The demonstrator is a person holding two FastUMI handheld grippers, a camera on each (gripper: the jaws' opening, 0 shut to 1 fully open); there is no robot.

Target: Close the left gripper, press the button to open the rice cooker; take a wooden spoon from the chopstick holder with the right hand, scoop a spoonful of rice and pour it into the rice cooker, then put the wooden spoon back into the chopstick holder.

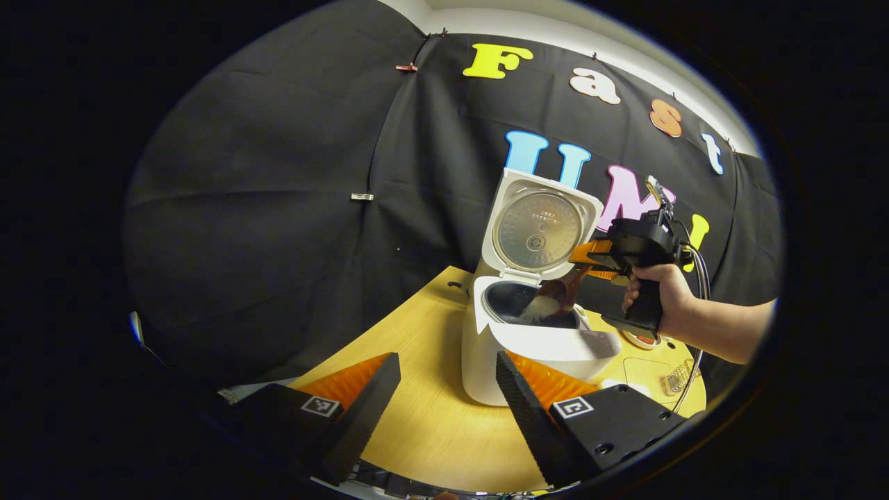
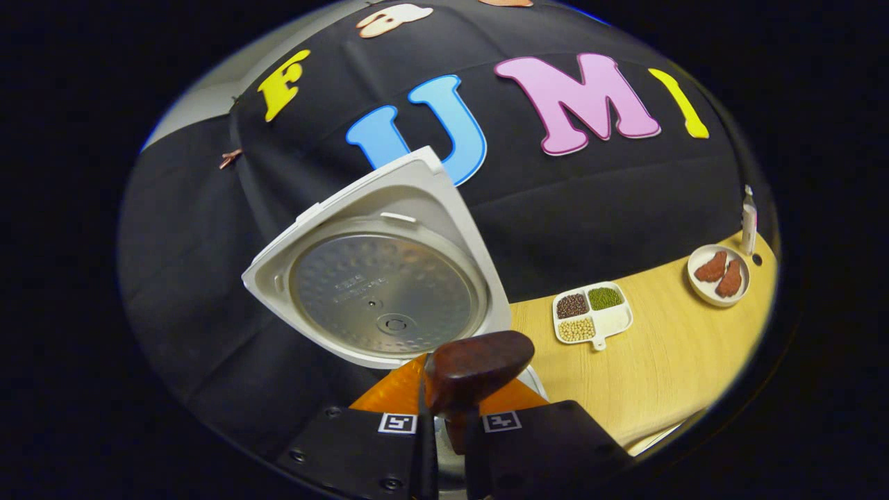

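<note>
The white rice cooker (image 1: 528,347) stands on the wooden table (image 1: 430,417) with its lid (image 1: 538,226) swung up. In the left gripper view a hand holds my right gripper (image 1: 590,260) over the pot, shut on the wooden spoon (image 1: 559,292). The spoon is tipped down and white rice (image 1: 538,309) slides off it into the pot. My left gripper (image 1: 448,417) hangs open in front of the cooker, holding nothing. In the right gripper view my right gripper (image 2: 448,417) grips the dark spoon (image 2: 479,368), whose bowl faces the raised lid (image 2: 389,292).
To the right of the cooker on the table lie a white divided dish of beans (image 2: 592,314), a small plate with brown pieces (image 2: 719,274) and a slim bottle (image 2: 749,222) at the back edge. The black cloth wall stands close behind the cooker.
</note>
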